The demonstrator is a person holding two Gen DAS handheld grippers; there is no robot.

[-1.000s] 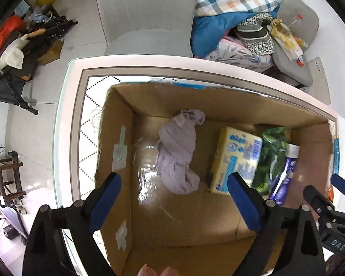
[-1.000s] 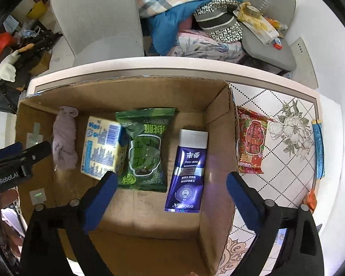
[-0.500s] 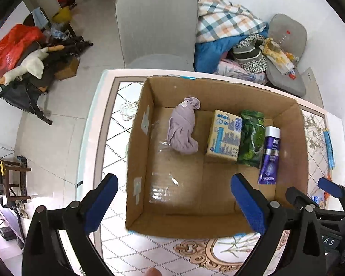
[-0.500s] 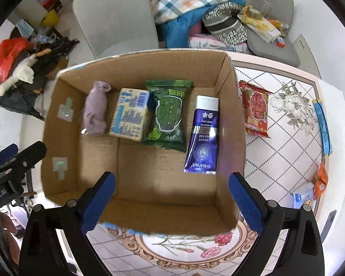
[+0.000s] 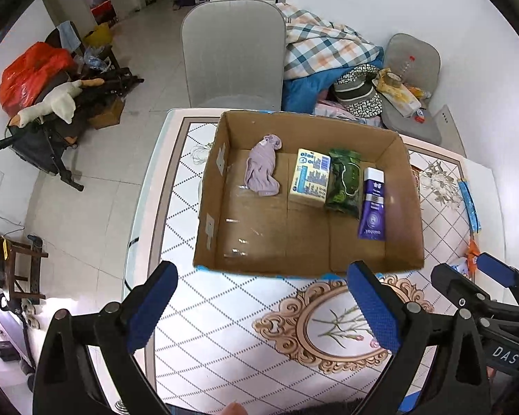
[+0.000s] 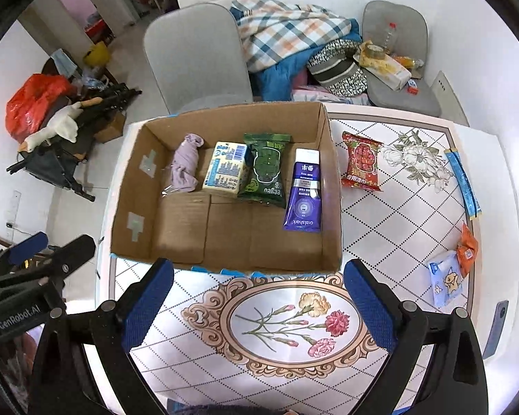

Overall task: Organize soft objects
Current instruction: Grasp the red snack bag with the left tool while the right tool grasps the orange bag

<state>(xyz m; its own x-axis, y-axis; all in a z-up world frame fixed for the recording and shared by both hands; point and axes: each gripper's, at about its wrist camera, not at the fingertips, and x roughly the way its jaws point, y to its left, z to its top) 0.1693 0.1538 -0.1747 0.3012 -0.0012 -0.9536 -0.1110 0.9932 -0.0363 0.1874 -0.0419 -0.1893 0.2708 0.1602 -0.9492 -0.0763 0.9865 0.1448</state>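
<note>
An open cardboard box (image 5: 204, 207) (image 6: 332, 186) stands on the patterned table. Along its far side lie a lilac cloth (image 5: 263, 169) (image 6: 185, 164), a yellow tissue pack (image 5: 309, 176) (image 6: 226, 169), a green packet (image 5: 342, 183) (image 6: 266, 173) and a purple tube (image 5: 373, 204) (image 6: 304, 190). My left gripper (image 5: 259, 307) is open and empty, above the table in front of the box. My right gripper (image 6: 257, 306) is open and empty, also in front of the box. On the table right of the box lie a red snack packet (image 6: 361, 160), a blue tissue pack (image 6: 446, 280) and an orange packet (image 6: 467, 250).
A long blue sachet (image 6: 463, 186) lies near the table's right edge. A dark phone (image 6: 496, 325) lies at the right front. A grey chair (image 5: 231, 52) stands behind the table, beside a pile of blankets (image 6: 287, 41). Floor clutter with a plush goose (image 5: 48, 103) is far left.
Both grippers have pulled up and back from over the box. The box now looks smaller and the table in front of it shows. Both stay open and empty.
</note>
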